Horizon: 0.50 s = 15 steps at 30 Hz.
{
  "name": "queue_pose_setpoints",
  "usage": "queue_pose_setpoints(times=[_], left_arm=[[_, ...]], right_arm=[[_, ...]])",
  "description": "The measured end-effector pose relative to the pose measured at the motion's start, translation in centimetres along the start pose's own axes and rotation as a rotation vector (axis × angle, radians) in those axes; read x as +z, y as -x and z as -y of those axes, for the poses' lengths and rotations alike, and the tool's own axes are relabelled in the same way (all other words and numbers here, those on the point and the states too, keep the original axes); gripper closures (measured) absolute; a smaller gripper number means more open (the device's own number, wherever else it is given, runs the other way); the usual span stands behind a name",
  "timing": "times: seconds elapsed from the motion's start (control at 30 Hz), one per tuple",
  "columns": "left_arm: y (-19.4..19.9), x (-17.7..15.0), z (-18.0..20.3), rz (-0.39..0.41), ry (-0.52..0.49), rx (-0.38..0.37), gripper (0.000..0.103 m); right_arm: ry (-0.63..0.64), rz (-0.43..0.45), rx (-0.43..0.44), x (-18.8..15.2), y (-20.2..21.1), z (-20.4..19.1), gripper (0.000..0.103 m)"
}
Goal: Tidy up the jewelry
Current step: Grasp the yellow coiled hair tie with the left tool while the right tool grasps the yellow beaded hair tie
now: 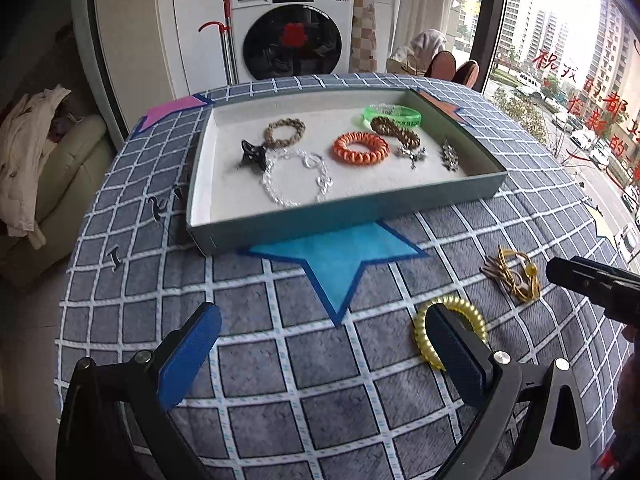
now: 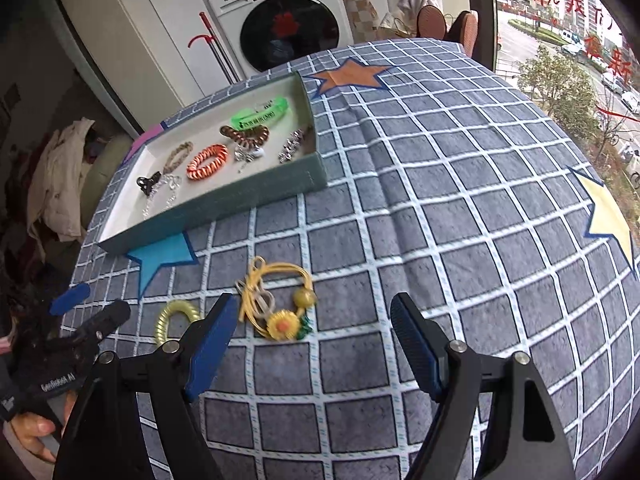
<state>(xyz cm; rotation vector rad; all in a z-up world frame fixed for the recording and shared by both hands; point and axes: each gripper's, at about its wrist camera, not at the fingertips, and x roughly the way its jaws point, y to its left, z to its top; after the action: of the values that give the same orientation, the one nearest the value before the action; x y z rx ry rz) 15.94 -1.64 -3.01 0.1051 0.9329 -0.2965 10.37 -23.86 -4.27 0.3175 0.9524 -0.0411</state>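
Nearest, the left tongs [image 1: 324, 344] stand wide apart over a table [image 1: 360, 380] covered in grey-blue cloth with a white grid, holding nothing. A translucent yellow spiral hair tie [image 1: 424, 326] lies on the cloth, partly hidden behind the right-hand blue pad of those tongs; whether pad and tie touch cannot be told. The right tongs [image 2: 312, 336] are also spread, empty, and point down at a yellow cord hair tie with a plastic sunflower charm and a bead [image 2: 280, 300], which lies near their left-hand pad. A hand [image 2: 32, 432] shows at the lower left edge of the right wrist view. Farther on, a blue star shape [image 1: 340, 256] on the cloth touches the near wall of a shallow grey-green cardboard tray with a white lining [image 1: 344, 216]. Inside the tray lie a clear bead bracelet [image 1: 296, 178], a black claw clip [image 1: 253, 155], an orange spiral tie [image 1: 361, 148], a tan braided ring [image 1: 284, 133], a brown spiral tie [image 1: 395, 131], a green band [image 1: 394, 114] and two silvery brooches [image 1: 430, 154]. Beyond stands a white washing machine [image 1: 292, 32].
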Motion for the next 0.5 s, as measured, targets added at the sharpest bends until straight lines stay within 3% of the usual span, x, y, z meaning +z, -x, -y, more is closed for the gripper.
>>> queue_pose_setpoints(times=[0.17,0.4,0.5], left_arm=[[-0.6,-1.4,1.4,-0.043,0.003,-0.001,0.0],[-1.0,-1.0,1.9,-0.059,0.017,0.012,0.0],[-1.5,-0.9,2.3,-0.072,0.007,0.029,0.0]], right_arm=[[0.002,0.005,-0.02,-0.4,0.3,0.6,0.022],[0.002,0.01,-0.043,-0.4,0.0,0.6,0.022],[0.013,0.013,-0.047,-0.1,-0.4,0.2,0.028]])
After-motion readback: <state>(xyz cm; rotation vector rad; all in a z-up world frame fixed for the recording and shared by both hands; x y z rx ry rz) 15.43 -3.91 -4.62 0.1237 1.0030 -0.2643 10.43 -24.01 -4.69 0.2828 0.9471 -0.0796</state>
